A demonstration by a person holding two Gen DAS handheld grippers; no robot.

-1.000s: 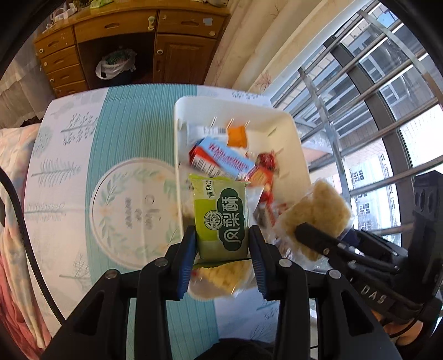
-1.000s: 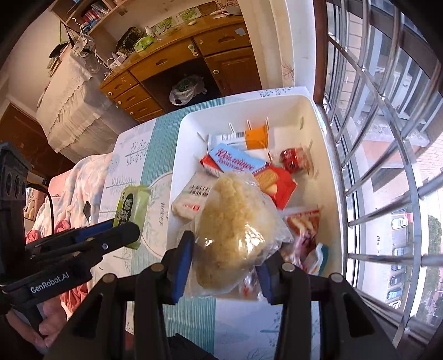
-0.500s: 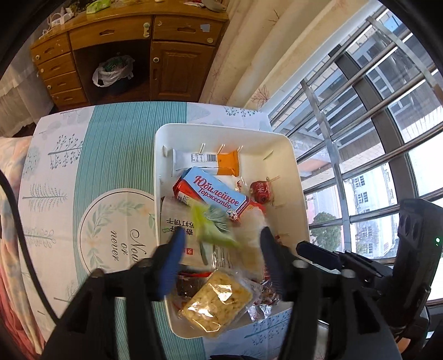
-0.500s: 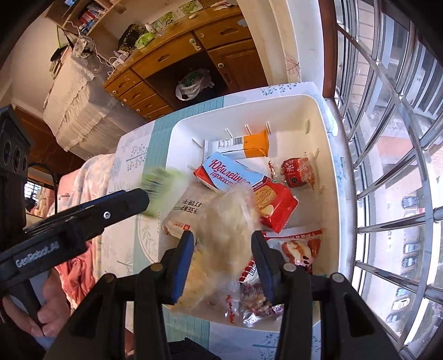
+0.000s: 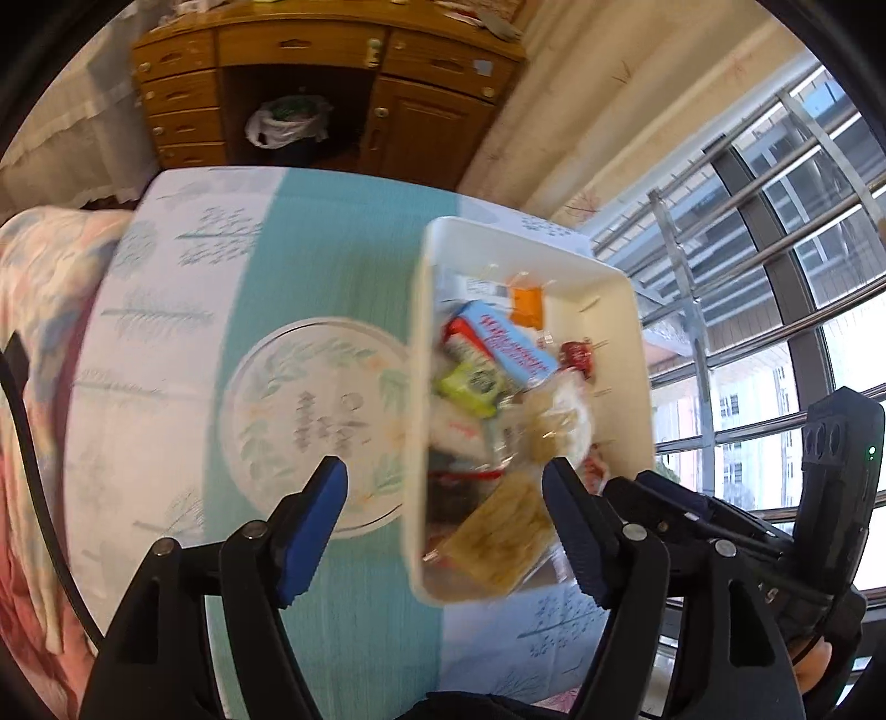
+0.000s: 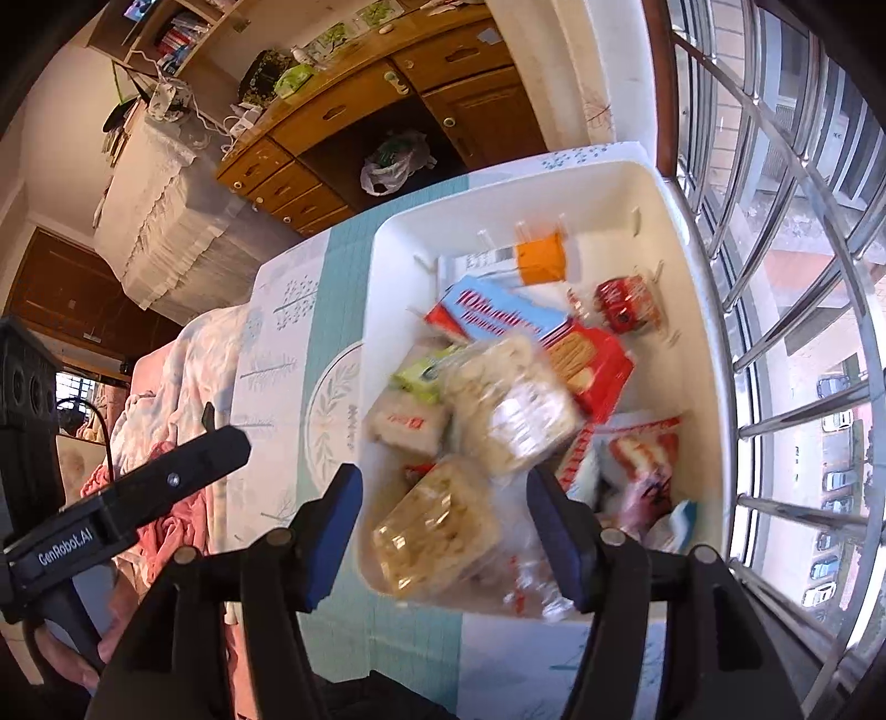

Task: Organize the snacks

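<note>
A white bin [image 5: 420, 310] stands on the tablecloth near the window and holds several snack packs. The green packet [image 5: 469, 383] lies inside on the pile, beside the blue and red biscuit box [image 5: 512, 342]. My left gripper [image 5: 446, 498] hovers over the bin's near left wall, jaws opening, nothing pressed between them. In the right wrist view, the clear bag of pale puffed snack [image 6: 512, 407] rests on the pile, with the green packet [image 6: 422, 378] to its left. My right gripper [image 6: 443, 493] hangs above the bin's near end, jaws opening and holding nothing.
A wooden desk [image 5: 310, 50] with drawers stands beyond the table, a plastic bag [image 5: 285, 119] in its kneehole. Metal window bars [image 6: 786, 310] run close along the bin's right side. Pink bedding [image 6: 166, 399] lies left of the table. The tablecloth has a round wreath print [image 5: 315, 421].
Both grippers have let go: the green packet and the clear bag dropped into the bin. Both pairs of jaws stand wider. The left gripper has shifted toward the bin's left wall.
</note>
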